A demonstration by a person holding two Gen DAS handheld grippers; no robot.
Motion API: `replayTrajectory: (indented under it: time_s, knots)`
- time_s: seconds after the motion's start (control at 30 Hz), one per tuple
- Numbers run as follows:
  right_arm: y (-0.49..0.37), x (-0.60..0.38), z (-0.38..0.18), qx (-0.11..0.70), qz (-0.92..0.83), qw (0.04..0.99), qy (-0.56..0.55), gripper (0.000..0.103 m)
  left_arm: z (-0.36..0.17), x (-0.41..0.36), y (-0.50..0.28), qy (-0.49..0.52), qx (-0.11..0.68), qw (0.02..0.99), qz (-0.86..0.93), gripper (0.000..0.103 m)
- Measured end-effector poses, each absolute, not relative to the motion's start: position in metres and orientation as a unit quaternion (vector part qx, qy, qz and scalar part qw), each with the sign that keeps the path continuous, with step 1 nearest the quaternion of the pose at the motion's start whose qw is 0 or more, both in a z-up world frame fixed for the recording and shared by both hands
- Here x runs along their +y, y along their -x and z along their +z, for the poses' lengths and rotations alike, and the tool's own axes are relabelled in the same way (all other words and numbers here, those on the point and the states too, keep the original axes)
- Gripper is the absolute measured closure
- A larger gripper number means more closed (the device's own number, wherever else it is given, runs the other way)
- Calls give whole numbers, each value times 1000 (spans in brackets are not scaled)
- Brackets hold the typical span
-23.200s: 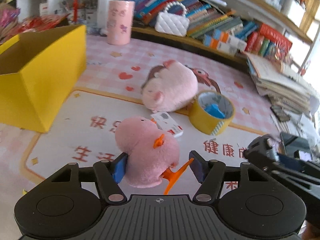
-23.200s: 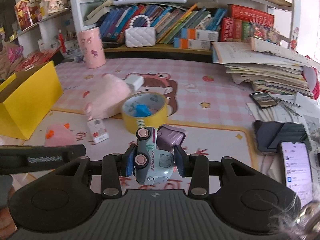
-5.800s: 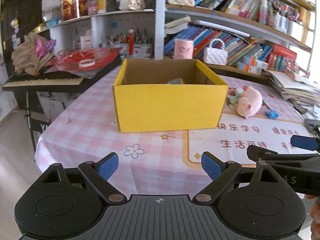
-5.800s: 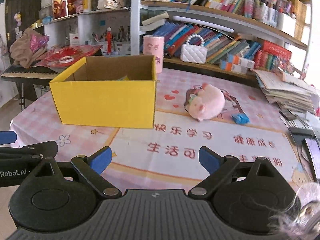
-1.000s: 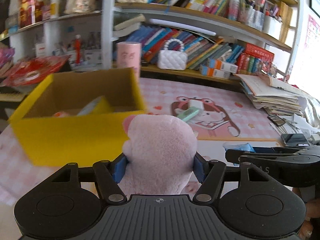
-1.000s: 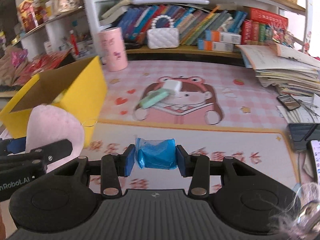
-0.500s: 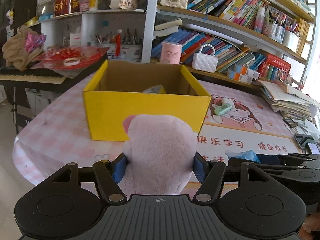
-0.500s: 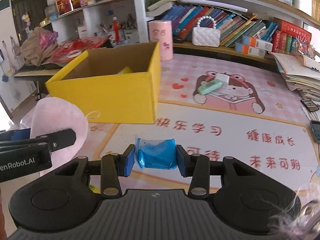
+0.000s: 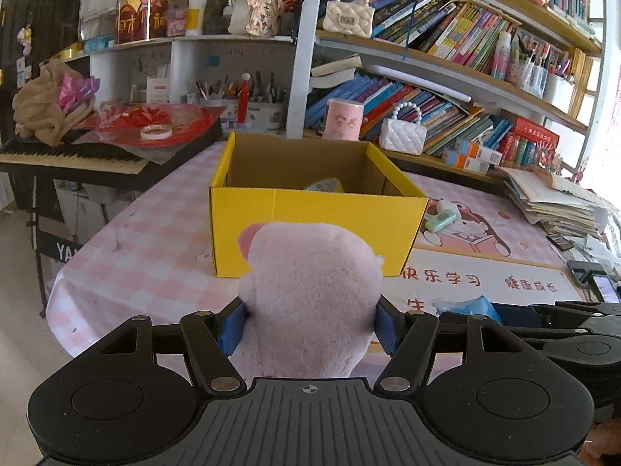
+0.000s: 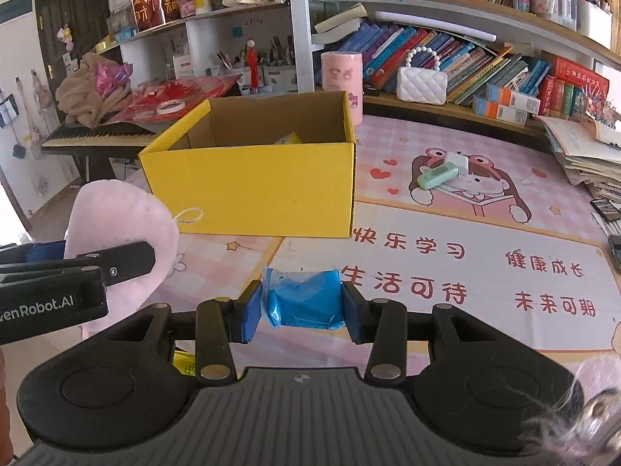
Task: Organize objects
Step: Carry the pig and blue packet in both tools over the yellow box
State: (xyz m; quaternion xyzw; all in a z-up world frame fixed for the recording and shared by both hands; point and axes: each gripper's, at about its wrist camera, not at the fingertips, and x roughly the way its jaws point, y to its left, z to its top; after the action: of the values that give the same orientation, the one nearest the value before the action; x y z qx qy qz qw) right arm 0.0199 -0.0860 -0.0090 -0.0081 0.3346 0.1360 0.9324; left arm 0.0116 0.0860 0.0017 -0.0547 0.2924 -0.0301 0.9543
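Note:
My left gripper (image 9: 308, 324) is shut on a pink plush pig (image 9: 310, 295) and holds it in front of the open yellow cardboard box (image 9: 310, 225). The pig also shows in the right wrist view (image 10: 116, 229). My right gripper (image 10: 302, 305) is shut on a blue plastic packet (image 10: 304, 303), held above the mat to the right of the left gripper. The box (image 10: 252, 182) stands ahead with a yellowish item (image 10: 287, 139) inside; the rest of its contents is hidden.
A green case (image 10: 436, 175) and a white block (image 10: 458, 162) lie on the pink mat (image 10: 465, 264). A pink cylinder (image 10: 341, 77), a white purse (image 10: 421, 83) and bookshelves stand behind. Stacked papers (image 10: 582, 147) and phones (image 9: 586, 272) are at right. A keyboard (image 9: 70, 159) is at left.
Both grippers have drawn back and swung left with their loads, so the yellow box now sits centred ahead and a bit farther. Both grips are unchanged.

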Motion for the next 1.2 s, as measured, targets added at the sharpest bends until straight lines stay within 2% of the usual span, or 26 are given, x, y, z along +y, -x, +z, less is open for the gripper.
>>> replayTrajectory:
  time_s: [0.5,0.73,1.2]
  knots:
    - [-13,-73,-4,332,130,934,20,63,6,97,-6,61,278,958,-36,38]
    - [-19,-71,6,307,116,944,38,63,21,99,-13,75,240,967,-51,38]
    - [-106,-75,51,241,140,960,29,63,44,102,-90,81,200,976,-6,37]
